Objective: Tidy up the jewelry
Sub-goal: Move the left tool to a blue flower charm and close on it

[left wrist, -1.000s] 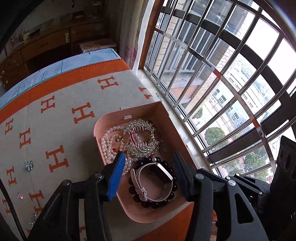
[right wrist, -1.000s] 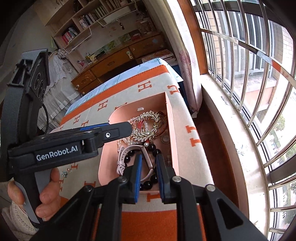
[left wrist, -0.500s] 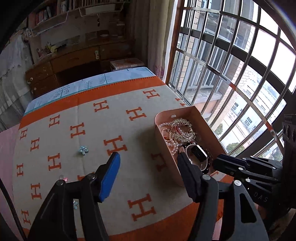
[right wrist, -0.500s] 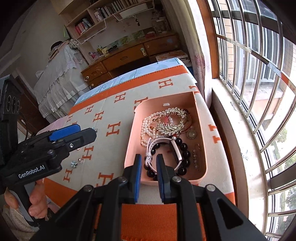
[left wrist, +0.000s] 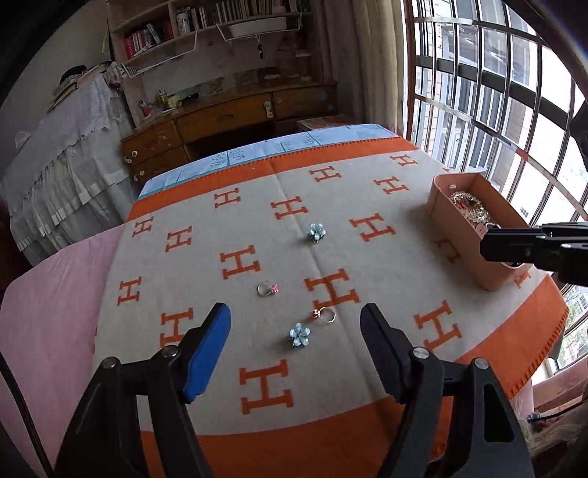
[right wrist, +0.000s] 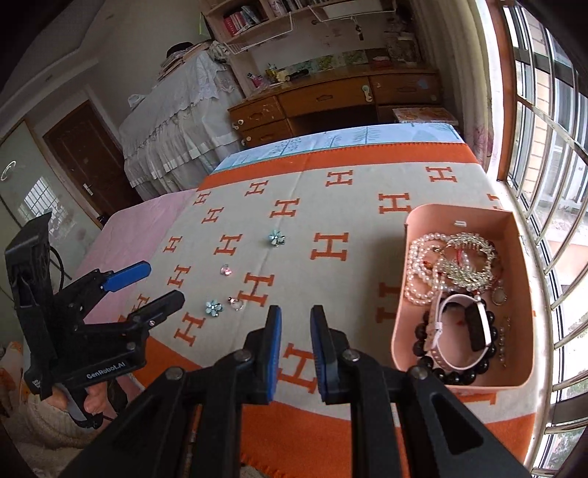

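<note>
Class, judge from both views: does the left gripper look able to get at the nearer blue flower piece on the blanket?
Probably yes: the left gripper is open, with the blue flower piece lying uncovered between its fingers; only a ring lies close beside it.

Left claw (left wrist: 295, 332) now over rings (left wrist: 326, 315)

Wooden desk (right wrist: 330, 99), bookshelf (left wrist: 205, 22), barred window (left wrist: 496, 92)

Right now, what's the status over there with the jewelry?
Left gripper open above two rings and a blue flower. Right gripper slightly open, empty. Pink box holds pearls, watch, beads. Nothing blocking.
</note>
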Available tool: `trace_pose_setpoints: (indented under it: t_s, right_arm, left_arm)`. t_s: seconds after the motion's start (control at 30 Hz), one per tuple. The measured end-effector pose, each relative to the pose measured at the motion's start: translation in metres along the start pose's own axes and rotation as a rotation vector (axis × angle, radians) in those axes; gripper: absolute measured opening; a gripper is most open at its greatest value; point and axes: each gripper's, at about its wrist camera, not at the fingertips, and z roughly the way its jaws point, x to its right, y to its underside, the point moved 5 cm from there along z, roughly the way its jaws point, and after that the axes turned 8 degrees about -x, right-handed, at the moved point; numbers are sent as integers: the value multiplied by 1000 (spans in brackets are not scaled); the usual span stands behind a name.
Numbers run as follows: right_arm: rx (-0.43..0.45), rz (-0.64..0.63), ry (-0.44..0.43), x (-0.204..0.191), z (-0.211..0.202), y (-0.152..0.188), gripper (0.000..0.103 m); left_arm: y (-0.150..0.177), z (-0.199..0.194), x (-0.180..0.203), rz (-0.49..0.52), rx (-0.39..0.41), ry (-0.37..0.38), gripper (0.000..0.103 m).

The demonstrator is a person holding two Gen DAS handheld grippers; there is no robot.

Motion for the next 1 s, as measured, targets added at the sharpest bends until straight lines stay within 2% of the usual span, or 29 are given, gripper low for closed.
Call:
trace_pose_setpoints:
  t_s: [0.23, 0.4, 0.63, 0.77, 0.87, 1.0]
  right_arm:
    - [-81, -43, -24, -20, 34, 0, 16]
    - [-125, -41, -19, -21, 52, 1, 16]
    - [-168, -43, -17, -24, 77, -4, 16]
    - [-181, -28, -21, -25, 89, -8, 16]
    - [-185, -20, -25, -24, 96, -10, 16]
    - [-198, -6, -29, -21, 106, -11, 16]
  left_arm:
    - [32, 41, -7, 23, -39, -36, 71]
    - [42, 60, -15, 24, -54, -38, 71]
    - [40, 66, -28, 4, -22, 45, 71]
    - [36, 74, -35, -22, -47, 130, 71]
    - [31, 78, -38, -17, -56, 144, 71]
    - [23, 81, -30, 38, -77, 151, 68]
